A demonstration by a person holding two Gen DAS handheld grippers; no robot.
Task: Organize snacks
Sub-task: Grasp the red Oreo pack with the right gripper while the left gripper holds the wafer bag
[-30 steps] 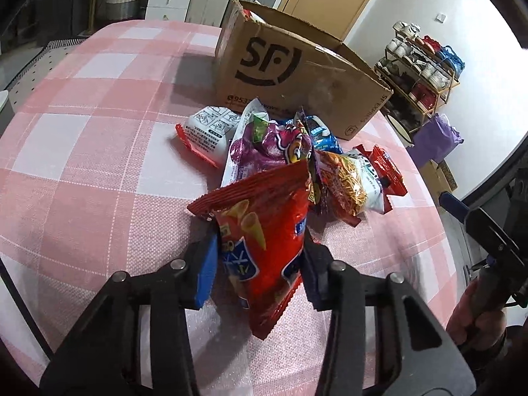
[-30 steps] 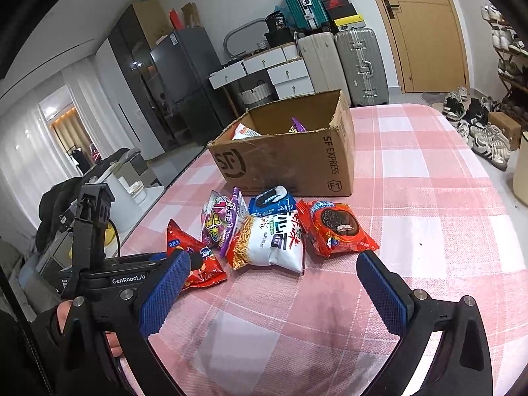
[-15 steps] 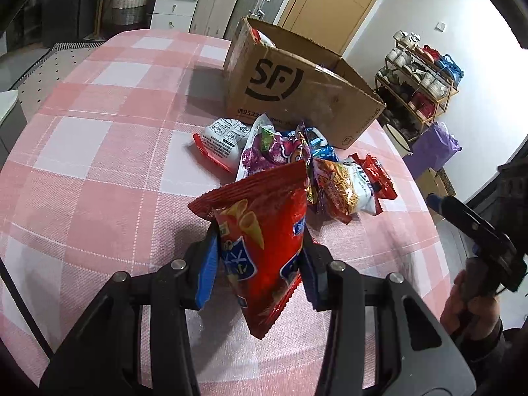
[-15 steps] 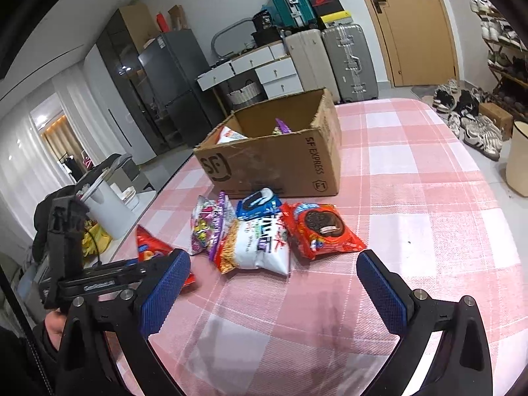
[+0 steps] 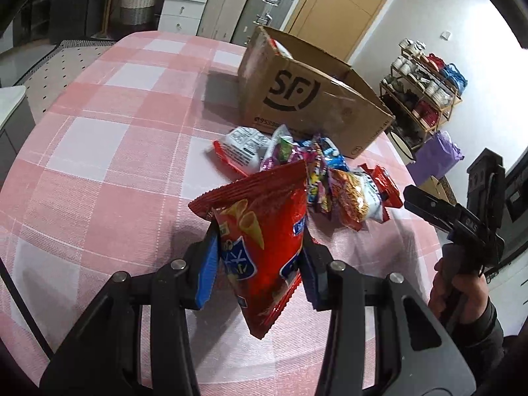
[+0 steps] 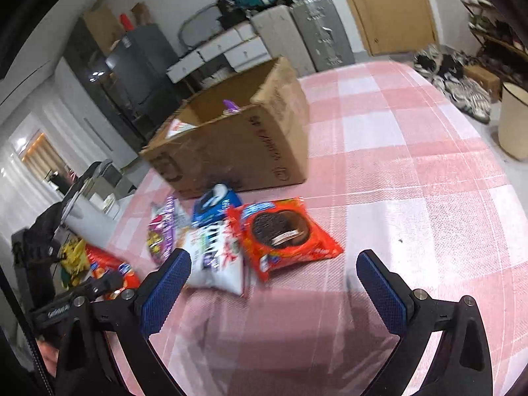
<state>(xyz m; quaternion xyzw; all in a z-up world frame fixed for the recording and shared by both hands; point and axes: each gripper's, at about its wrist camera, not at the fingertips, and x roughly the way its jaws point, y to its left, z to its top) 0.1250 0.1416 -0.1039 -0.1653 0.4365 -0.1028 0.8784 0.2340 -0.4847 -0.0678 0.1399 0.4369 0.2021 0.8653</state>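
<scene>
My left gripper [image 5: 259,257] is shut on a red chip bag [image 5: 264,231] and holds it above the table. An open cardboard box [image 5: 307,99] marked SF stands at the far side; it also shows in the right wrist view [image 6: 237,142] with some snacks inside. A pile of snack packs [image 5: 313,168] lies in front of the box. My right gripper [image 6: 270,277] is open and empty, just short of a red cookie pack [image 6: 283,234] and a white noodle pack [image 6: 214,254].
The table has a pink and white checked cloth [image 5: 99,132]. My right gripper and the hand holding it show at the right edge of the left wrist view [image 5: 462,231]. Suitcases, drawers and a shoe rack stand beyond the table.
My left gripper has lifted the red chip bag higher off the table. My right gripper has moved forward and down toward the cookie pack, still open.
</scene>
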